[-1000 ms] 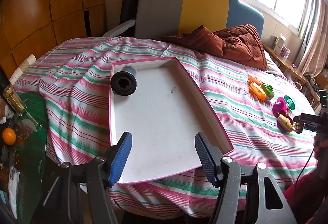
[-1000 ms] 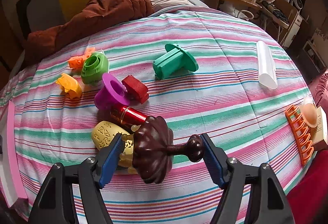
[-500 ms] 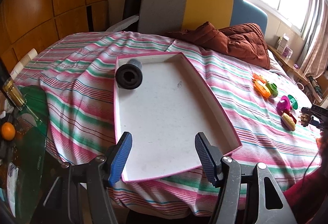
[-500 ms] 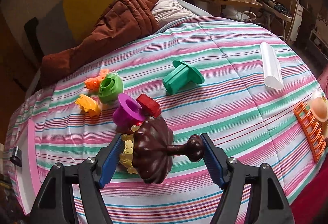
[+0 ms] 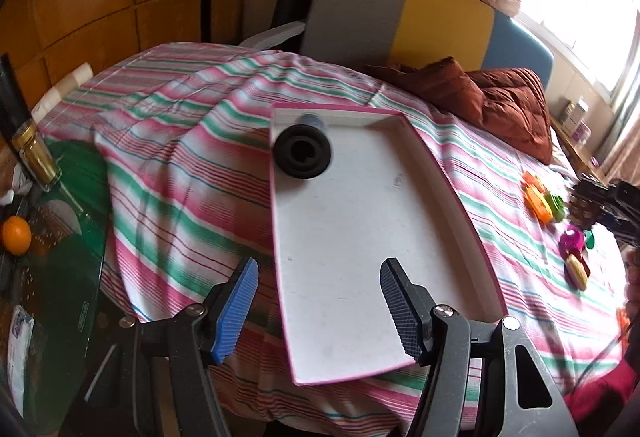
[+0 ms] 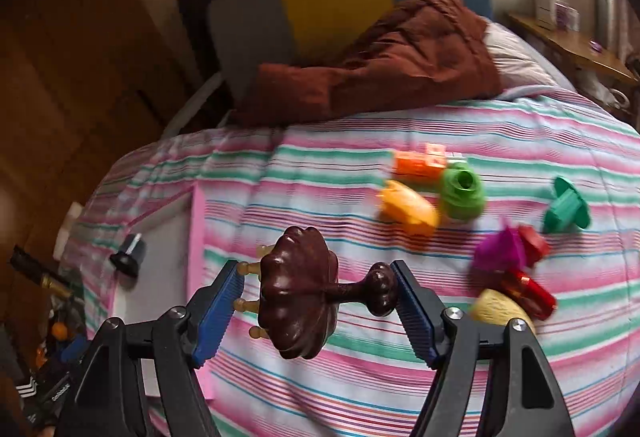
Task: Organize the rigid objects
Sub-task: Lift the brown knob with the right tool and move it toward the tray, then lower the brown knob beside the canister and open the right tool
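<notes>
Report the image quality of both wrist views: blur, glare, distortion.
Left wrist view: window blown out to white at top right, fisheye bending the tray edges, black cylinder softly smeared. Right wrist view: heavy motion blur on the loose toys and striped bedspread, while the brown knobbed piece between the fingers stays sharp; corners dark.
</notes>
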`<action>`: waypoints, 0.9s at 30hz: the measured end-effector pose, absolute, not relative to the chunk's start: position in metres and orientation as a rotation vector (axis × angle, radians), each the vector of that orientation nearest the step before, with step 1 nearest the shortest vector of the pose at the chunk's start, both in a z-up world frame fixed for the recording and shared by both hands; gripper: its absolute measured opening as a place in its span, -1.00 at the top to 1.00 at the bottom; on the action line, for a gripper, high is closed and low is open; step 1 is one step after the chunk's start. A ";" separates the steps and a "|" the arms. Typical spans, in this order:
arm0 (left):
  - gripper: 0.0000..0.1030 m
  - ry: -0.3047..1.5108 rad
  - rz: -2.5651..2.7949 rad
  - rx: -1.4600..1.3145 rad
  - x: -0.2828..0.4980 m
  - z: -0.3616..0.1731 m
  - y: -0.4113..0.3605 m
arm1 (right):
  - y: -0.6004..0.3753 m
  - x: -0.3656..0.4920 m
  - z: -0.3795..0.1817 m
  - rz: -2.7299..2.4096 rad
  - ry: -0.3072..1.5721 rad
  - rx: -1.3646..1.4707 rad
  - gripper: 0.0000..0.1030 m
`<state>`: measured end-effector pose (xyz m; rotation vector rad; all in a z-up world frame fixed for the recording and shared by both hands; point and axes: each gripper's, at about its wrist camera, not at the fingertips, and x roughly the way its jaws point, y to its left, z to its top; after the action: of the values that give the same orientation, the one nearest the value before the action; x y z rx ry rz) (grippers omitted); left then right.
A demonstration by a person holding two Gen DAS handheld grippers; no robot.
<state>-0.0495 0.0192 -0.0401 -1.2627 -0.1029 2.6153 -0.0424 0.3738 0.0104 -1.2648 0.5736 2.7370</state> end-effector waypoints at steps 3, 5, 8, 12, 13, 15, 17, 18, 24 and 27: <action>-0.25 -0.123 2.632 -1.271 -0.055 -0.040 0.009 | 0.314 -0.078 0.005 2.855 0.532 -1.386 -0.45; -0.25 -0.141 2.642 -1.280 -0.059 -0.041 0.001 | 0.271 -0.099 -0.002 2.923 0.483 -1.487 -0.45; -0.25 -0.162 2.654 -1.301 -0.066 -0.043 -0.011 | 0.205 -0.128 -0.020 2.991 0.357 -1.656 -0.45; -0.25 -0.182 2.662 -1.326 -0.070 -0.046 -0.026 | 0.144 -0.157 -0.054 2.981 0.264 -1.859 -0.45; -0.25 -0.187 2.664 -1.331 -0.071 -0.046 -0.030 | 0.133 -0.163 -0.061 2.973 0.239 -1.889 -0.45; -0.25 -0.202 2.667 -1.343 -0.074 -0.047 -0.038 | 0.116 -0.173 -0.070 2.960 0.190 -1.916 -0.45; -0.25 -0.222 2.674 -1.348 -0.076 -0.046 -0.047 | 0.105 -0.181 -0.076 2.954 0.163 -1.932 -0.46; -0.25 -0.228 2.678 -1.347 -0.077 -0.045 -0.050 | 0.101 -0.182 -0.075 2.957 0.141 -1.920 -0.46; -0.25 -0.267 2.709 -1.304 -0.077 -0.037 -0.064 | 0.098 -0.185 -0.073 2.941 0.143 -1.945 -0.48; -0.26 -0.286 2.719 -1.289 -0.078 -0.036 -0.067 | 0.100 -0.178 -0.067 2.960 0.112 -1.888 -0.63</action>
<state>-0.0780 -0.0668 -0.0362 -1.2886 -0.2860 2.7189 -0.1784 0.0998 -0.0673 -1.8878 0.1120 2.9599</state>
